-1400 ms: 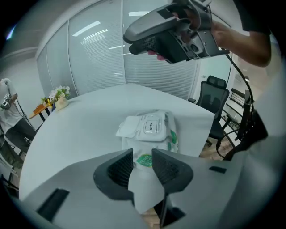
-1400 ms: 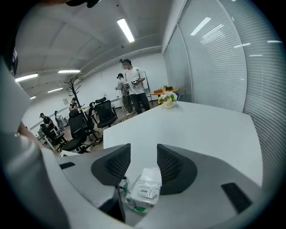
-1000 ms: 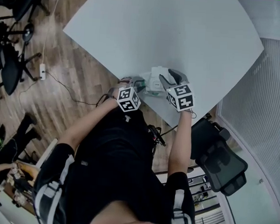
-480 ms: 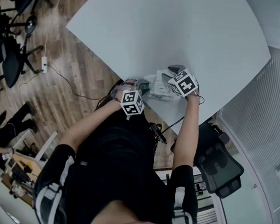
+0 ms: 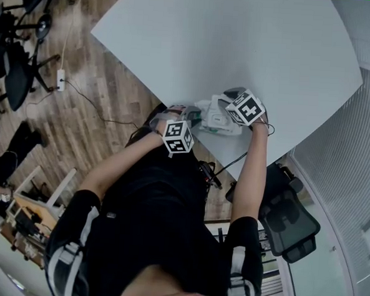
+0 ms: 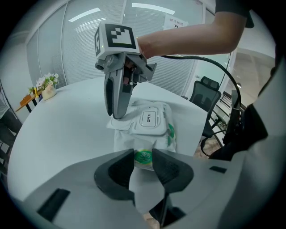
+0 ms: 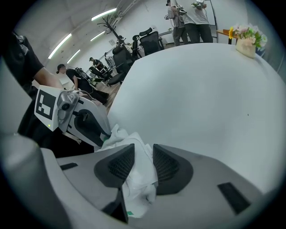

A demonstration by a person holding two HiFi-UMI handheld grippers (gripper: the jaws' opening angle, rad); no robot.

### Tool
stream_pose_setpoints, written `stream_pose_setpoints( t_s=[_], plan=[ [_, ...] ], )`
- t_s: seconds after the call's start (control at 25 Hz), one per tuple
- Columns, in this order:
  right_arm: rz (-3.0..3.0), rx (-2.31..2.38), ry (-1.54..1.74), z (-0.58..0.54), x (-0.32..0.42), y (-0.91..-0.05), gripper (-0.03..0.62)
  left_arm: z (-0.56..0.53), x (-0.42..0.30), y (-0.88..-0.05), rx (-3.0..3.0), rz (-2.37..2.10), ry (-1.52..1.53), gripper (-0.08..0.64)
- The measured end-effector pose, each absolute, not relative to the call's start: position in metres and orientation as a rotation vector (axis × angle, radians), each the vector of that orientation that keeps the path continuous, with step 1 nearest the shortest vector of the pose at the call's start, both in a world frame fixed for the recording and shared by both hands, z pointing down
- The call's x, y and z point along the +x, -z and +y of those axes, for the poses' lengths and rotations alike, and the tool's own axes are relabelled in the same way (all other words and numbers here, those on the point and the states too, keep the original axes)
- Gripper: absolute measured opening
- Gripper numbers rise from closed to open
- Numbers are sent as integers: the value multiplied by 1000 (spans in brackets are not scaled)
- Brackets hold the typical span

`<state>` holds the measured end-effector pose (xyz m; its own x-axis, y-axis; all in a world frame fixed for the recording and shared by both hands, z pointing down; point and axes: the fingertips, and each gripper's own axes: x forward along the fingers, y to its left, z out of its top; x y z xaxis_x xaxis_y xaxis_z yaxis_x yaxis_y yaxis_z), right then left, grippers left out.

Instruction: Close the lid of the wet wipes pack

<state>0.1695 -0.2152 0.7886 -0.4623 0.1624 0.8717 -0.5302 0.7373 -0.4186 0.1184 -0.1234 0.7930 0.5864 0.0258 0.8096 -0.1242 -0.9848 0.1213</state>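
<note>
The white wet wipes pack (image 5: 213, 120) lies near the table's front edge. Its flat lid (image 6: 149, 119), printed OPEN, rests level on top. My left gripper (image 6: 143, 159) is shut on the pack's near end, with the green label pinched between its pads. My right gripper (image 7: 139, 163) points steeply down at the pack's far end, and its jaws are closing. A fold of the white wrapper (image 7: 136, 172) fills the gap and touches both pads. In the left gripper view the right gripper's fingers (image 6: 115, 100) stand on the pack's far left corner.
The pale grey table (image 5: 241, 41) stretches away behind the pack, and its edge (image 5: 198, 142) runs just in front of the person. A flower pot (image 7: 248, 41) stands at its far side. A black office chair (image 5: 290, 219) stands at the right, and people stand in the background (image 7: 190, 15).
My right gripper has come down and tipped forward onto the pack's far end. Its jaws have narrowed around the wrapper. My left gripper has kept its grip and place.
</note>
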Motion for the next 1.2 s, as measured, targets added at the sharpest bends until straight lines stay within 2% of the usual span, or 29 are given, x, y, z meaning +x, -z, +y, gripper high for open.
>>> stream_pose_setpoints(
  t_s=[0.56,0.84,1.2],
  plan=[
    [-1976,347,-723,-174,163,-736,81,-125,109,-802,2632,-165,-1328,137],
    [-1952,340,-740,-116,164,-757,121,-123,111,-802,2606,-230,-1308,137],
    [-1895,400,-664,-102,173,-774,110,-122,116,-802,2596,-270,-1304,137]
  ],
)
